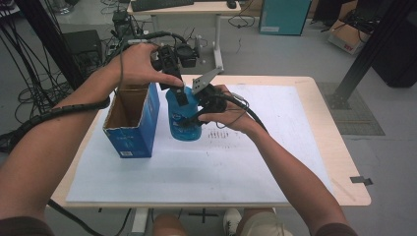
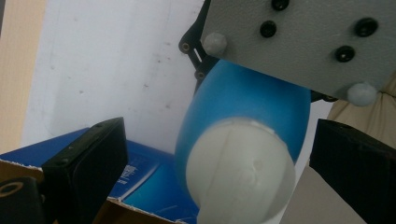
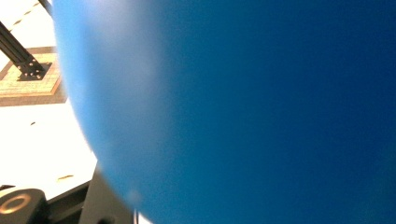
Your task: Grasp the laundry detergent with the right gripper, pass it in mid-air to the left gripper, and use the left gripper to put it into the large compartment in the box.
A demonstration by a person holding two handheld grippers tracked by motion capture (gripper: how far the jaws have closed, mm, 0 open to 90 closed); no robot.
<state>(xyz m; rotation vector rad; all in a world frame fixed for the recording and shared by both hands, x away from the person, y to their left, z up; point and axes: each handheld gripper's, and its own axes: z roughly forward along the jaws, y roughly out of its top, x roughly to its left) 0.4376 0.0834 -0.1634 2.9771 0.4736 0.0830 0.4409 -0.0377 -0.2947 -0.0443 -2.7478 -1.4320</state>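
Seen from the high view: one blue bottle above the white sheet on the table, just right of one open blue box, with both hands meeting over it. Gripped around the body by the right gripper, jaws closed as far as the bottle let them. Hovered over the bottle's top by the left gripper, pointing down.

Shown by the left gripper view and not from above: the white cap of the bottle, rounded and close, lying between the two black jaws of the left gripper without touching either; jaws stood wide apart, holding nothing. Also there: the grey plate of the other gripper pressed against the far side of the bottle, and a corner of the box underneath.

Shown by the right gripper view: blue bottle wall at very close range, blurred, with a strip of white sheet and a black frame foot on the floor at the left edge.

Counted: one bottle, one cap, one box, two grippers.

Held roughly upright, long axis close to vertical, cap end up toward the left gripper, base down near the sheet; touching the sheet or not, impossible to tell.
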